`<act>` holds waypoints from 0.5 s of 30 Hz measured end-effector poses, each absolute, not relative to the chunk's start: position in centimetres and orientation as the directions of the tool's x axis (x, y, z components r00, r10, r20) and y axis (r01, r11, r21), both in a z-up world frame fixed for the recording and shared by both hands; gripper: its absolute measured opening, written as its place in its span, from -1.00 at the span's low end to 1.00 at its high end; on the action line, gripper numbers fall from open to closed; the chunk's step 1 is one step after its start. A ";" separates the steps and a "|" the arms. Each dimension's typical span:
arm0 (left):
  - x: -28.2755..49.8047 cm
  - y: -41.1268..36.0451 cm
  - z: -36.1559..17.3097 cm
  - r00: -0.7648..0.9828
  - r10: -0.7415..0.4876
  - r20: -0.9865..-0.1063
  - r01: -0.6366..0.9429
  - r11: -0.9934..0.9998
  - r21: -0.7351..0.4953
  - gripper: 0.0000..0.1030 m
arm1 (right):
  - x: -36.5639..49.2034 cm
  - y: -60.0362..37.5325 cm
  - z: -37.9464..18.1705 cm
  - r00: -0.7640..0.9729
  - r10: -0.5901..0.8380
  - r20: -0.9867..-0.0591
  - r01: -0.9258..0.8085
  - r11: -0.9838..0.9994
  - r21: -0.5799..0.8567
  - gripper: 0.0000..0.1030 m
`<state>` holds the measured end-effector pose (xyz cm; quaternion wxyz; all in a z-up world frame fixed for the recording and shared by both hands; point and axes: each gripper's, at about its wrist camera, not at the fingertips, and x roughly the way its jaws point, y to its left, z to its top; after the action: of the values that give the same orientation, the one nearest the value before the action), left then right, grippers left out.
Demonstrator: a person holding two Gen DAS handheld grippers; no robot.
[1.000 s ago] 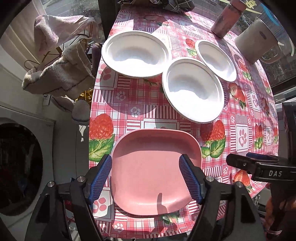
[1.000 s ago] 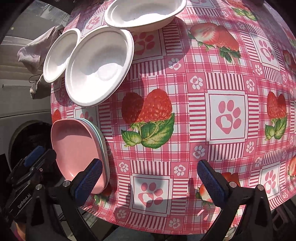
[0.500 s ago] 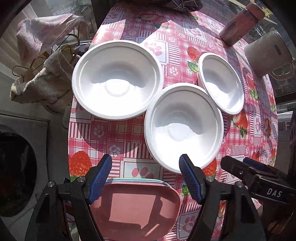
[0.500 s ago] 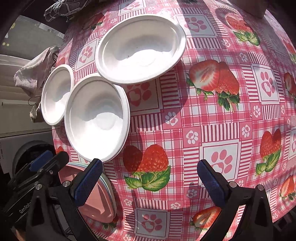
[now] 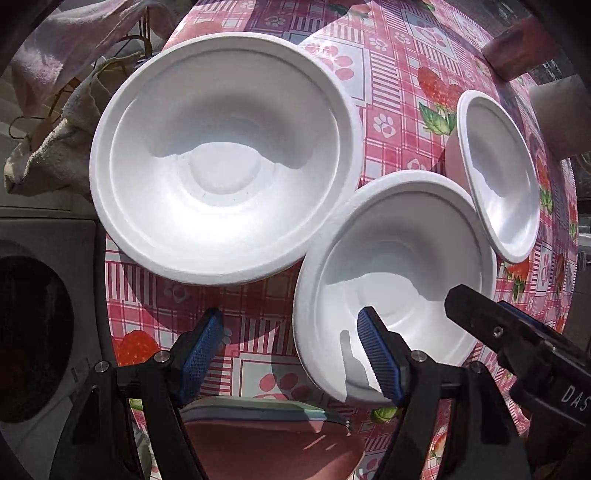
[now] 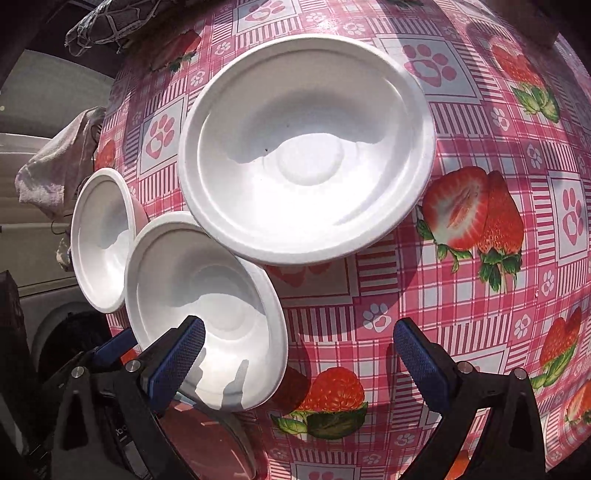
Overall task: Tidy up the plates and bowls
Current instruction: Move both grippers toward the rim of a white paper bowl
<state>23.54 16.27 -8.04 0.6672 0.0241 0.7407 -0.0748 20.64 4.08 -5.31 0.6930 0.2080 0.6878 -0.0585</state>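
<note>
Three white foam bowls sit on the strawberry tablecloth. In the left wrist view a large bowl (image 5: 225,155) lies far left, a middle bowl (image 5: 399,273) overlaps its rim, and a small bowl (image 5: 498,173) lies to the right. My left gripper (image 5: 291,350) is open, with its right finger over the middle bowl's near rim. A stack of pink plates (image 5: 273,439) lies below it. In the right wrist view my right gripper (image 6: 299,354) is open just past the middle bowl (image 6: 207,306), with the large bowl (image 6: 306,147) ahead and the small bowl (image 6: 103,236) at left.
Towels (image 5: 62,110) hang off the table's left edge above a washing machine door (image 5: 33,332). A pink tumbler (image 5: 517,48) and a white mug (image 5: 561,118) stand far right. The right gripper's body (image 5: 517,343) crosses the lower right. A dark cloth (image 6: 122,26) lies at the table's far end.
Both grippers moved forward over the table, away from the pink plate stack and close to the white bowls. Both stayed open.
</note>
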 end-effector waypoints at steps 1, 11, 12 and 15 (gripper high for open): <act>23.6 16.3 -8.2 -0.110 -0.063 -0.992 0.131 0.988 -0.077 0.52 | 20.5 4.0 -5.4 0.045 0.207 -0.977 0.365 0.907 0.209 0.99; 23.7 16.5 -9.2 -0.087 -0.059 -0.994 0.113 0.991 -0.069 0.26 | 23.6 4.4 -9.1 0.068 0.193 -0.979 0.321 0.925 0.204 0.14; 23.5 16.7 -9.2 -0.080 -0.073 -0.994 0.101 0.992 -0.081 0.14 | 24.1 5.0 -9.2 0.062 0.183 -0.981 0.310 0.931 0.193 -0.22; 24.0 16.8 -8.8 -0.070 -0.123 -0.990 0.073 0.989 -0.128 -0.32 | 24.4 5.1 -9.4 0.051 0.180 -0.982 0.301 0.935 0.187 -0.59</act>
<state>24.00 16.83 -8.80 0.6817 -0.0171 0.7279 -0.0716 24.42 5.13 -9.44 0.7036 0.1748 0.6874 -0.0430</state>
